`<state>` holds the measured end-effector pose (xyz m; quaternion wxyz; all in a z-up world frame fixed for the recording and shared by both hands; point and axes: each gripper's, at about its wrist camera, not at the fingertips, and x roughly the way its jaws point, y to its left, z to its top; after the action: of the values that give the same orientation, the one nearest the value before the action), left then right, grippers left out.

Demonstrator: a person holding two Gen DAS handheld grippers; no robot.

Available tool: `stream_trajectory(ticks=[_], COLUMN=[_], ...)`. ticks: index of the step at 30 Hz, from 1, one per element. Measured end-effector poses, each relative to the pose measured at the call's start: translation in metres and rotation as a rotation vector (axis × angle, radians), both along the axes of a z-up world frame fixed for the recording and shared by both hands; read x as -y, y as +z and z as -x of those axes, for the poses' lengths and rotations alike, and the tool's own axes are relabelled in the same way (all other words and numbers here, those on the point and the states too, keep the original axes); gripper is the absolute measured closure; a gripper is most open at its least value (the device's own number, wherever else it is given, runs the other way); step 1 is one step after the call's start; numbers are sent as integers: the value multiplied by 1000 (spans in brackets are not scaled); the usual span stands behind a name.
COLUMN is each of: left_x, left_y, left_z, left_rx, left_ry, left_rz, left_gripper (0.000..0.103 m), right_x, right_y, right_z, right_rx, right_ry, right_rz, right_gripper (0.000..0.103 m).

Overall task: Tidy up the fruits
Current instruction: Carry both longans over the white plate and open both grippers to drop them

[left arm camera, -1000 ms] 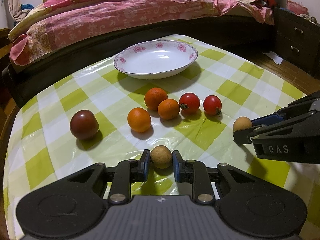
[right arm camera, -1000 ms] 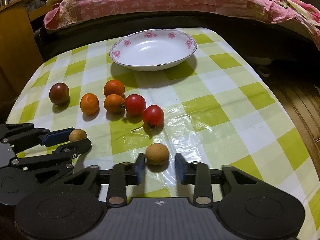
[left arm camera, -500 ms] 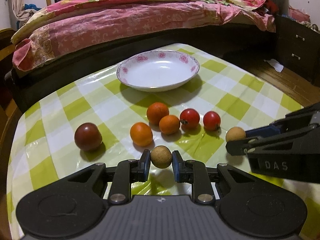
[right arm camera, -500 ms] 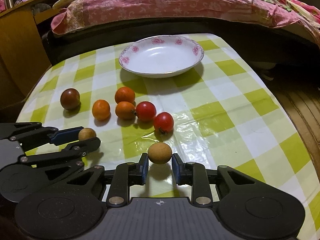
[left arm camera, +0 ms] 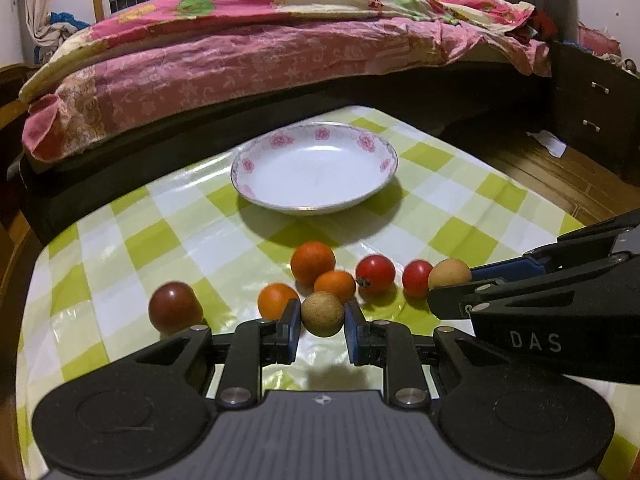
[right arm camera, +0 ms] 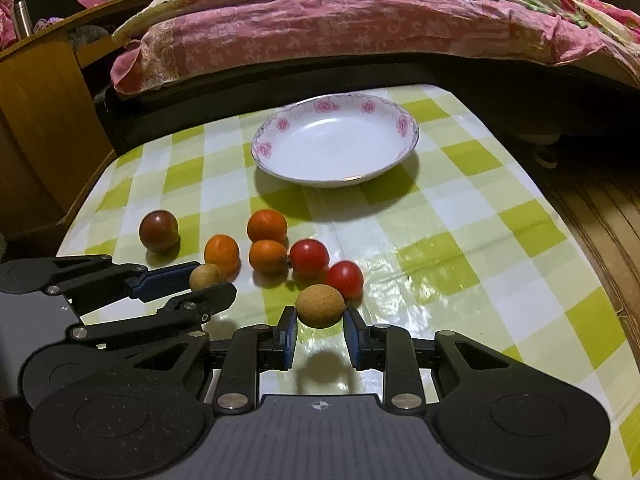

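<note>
While the plate [left arm camera: 384, 148] sits empty at the table's [left arm camera: 460, 204] far side, each tool grips one tan fruit, lifted: left tool [left arm camera: 322, 325] its longan [left arm camera: 322, 314], right tool [right arm camera: 319, 333] another [right arm camera: 319, 305]. Three oranges [right arm camera: 267, 225], two tomatoes [right arm camera: 309, 258] and a dark plum [right arm camera: 158, 230] lie unsorted, so the task looks barely begun.

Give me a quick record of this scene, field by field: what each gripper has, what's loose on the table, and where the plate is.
left gripper: shut on a tan round fruit, lifted off the table
right gripper: shut on a second tan round fruit, lifted, shadow beneath
loose fruit: three orange fruits, two red tomatoes, one dark tomato
plate: white, pink flowers on its rim, nothing in it, beyond the fruit
surface: green-and-white checked tablecloth
</note>
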<state>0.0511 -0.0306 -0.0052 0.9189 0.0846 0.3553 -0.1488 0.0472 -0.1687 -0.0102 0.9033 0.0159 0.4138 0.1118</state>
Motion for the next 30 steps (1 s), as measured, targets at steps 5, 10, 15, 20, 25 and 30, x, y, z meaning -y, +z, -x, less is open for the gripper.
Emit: stream_trajectory(ticks=[5, 10, 15, 20, 25, 30], left_x=[1, 1, 3, 3, 7, 10], left_y=[7, 13, 18, 21, 21, 18], left_z=[-10, -24, -42, -67, -91, -111], left_rx=[5, 9, 20, 9, 13, 9], left_ry=[11, 20, 16, 24, 27, 29], left_rz=[13, 22, 11, 24, 17, 16], left_gripper=[72, 73, 73, 73, 73, 73], right_x=[1, 4, 5, 5, 8, 11], right_y=[7, 13, 18, 22, 23, 22], right_z=[-7, -17, -32, -53, -78, -100], right_rx=[18, 31, 38, 54, 60, 66], right_ry=[2, -5, -9, -14, -20, -22], right_rz=[-2, -13, -16, -12, -18, -20], right_gripper=[80, 80, 80, 80, 79, 79])
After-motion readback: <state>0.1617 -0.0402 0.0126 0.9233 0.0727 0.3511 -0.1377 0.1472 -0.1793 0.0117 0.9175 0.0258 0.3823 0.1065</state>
